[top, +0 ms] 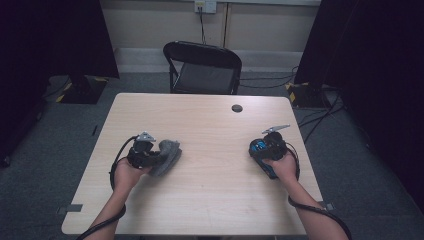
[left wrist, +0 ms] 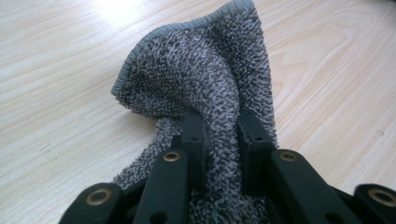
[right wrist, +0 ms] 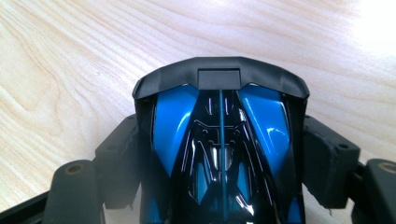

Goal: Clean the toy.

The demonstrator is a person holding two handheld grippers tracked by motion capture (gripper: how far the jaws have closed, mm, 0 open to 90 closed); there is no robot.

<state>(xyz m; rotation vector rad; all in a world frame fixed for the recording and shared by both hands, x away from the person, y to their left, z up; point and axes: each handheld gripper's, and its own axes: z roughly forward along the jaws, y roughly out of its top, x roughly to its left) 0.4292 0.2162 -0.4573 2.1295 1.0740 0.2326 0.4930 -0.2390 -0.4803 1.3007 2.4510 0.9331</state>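
High view: left gripper [top: 152, 152] clamps a grey looped terry cloth [top: 167, 154] on the light wooden table [top: 210, 175]; right gripper [top: 265, 145] grips a glossy blue-and-black toy car [top: 260, 148].

Left gripper view: jaws nearly closed, pinching the cloth [left wrist: 205, 84].

Right gripper view: jaws wide, flanking the car [right wrist: 219, 140].

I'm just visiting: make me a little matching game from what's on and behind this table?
Things:
1. grey cloth
2. blue and black toy car
3. black chair
4. dark round disc

Places:
A. behind the table's far edge
B. pinched in the left gripper
C. on the tabletop near the far edge
D. clamped in the right gripper

Pairs: 1-B, 2-D, 3-A, 4-C
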